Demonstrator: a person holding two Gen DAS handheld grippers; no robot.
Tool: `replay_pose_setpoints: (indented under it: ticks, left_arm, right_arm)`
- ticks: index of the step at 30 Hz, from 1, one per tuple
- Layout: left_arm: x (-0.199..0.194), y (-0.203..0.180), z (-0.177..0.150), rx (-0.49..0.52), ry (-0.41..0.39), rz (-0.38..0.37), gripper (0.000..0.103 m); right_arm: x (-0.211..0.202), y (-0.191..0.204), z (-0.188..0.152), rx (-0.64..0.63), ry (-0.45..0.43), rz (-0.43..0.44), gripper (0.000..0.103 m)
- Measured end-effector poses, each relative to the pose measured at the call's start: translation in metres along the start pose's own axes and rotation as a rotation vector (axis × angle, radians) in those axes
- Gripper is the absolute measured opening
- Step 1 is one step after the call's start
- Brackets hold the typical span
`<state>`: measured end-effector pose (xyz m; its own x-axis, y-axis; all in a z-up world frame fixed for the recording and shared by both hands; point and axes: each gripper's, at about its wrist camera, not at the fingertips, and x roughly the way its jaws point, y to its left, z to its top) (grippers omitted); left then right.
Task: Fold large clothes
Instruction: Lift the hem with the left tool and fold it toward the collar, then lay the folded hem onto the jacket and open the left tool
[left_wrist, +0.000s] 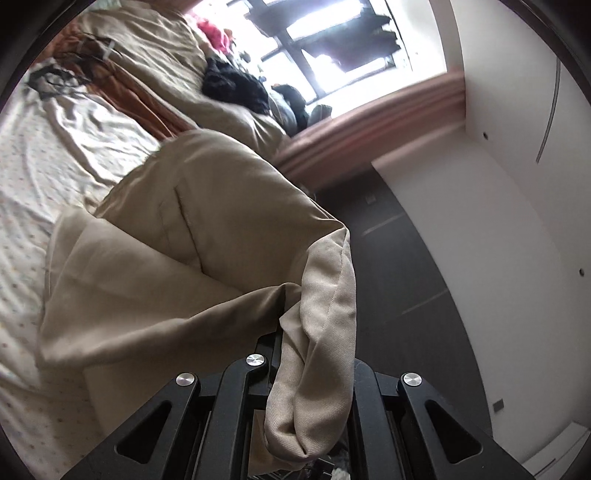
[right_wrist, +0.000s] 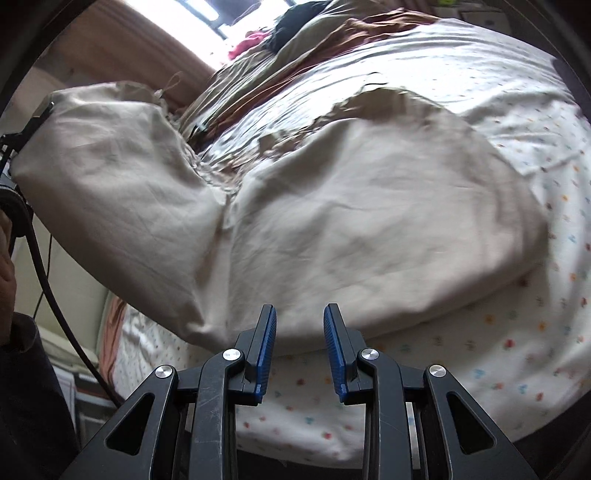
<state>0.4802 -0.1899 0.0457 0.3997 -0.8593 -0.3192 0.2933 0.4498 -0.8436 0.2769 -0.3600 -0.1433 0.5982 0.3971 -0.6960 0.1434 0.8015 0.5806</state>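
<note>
Beige garment held up at one end over the bed.

A bunched end of the beige garment (left_wrist: 317, 332) is pinched in the left gripper (left_wrist: 314, 373), whose fingers are hidden by cloth. The rest is spread on the dotted bedsheet (right_wrist: 480, 369). The right gripper (right_wrist: 299, 350) is held spread, nothing between its blue pads (right_wrist: 267, 350), just before the garment's near edge.

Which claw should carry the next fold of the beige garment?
Left. The left claw is already shut on the beige garment, lifting one end. The right claw is open and empty.
</note>
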Motion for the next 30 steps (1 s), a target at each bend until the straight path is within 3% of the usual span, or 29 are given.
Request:
replay_pose_setpoints:
  ticks: [5, 12, 20, 25, 28, 30]
  left_arm:
    - [0.055, -0.012, -0.016, 0.006, 0.091, 0.002, 0.007]
    - [0.136, -0.015, -0.052, 0.025, 0.22, 0.067, 0.007]
    - [0.195, -0.016, -0.089, 0.08, 0.32, 0.137, 0.007]
    - [0.232, -0.008, -0.115, 0.082, 0.428, 0.198, 0.009]
    - [0.243, 0.002, -0.127, 0.084, 0.501, 0.218, 0.029]
    - [0.239, 0.005, -0.129, 0.063, 0.513, 0.172, 0.057]
  right_arm:
    - [-0.019, -0.021, 0.001, 0.025, -0.029, 0.001, 0.028]
    - [-0.046, -0.055, 0.005, 0.088, -0.087, -0.019, 0.028]
    - [-0.071, -0.092, -0.001, 0.165, -0.123, -0.041, 0.028]
    - [-0.087, -0.112, -0.004, 0.206, -0.14, -0.062, 0.028]
    - [-0.093, -0.12, -0.005, 0.219, -0.145, -0.071, 0.028]
    - [-0.094, -0.122, -0.004, 0.223, -0.147, -0.075, 0.028]
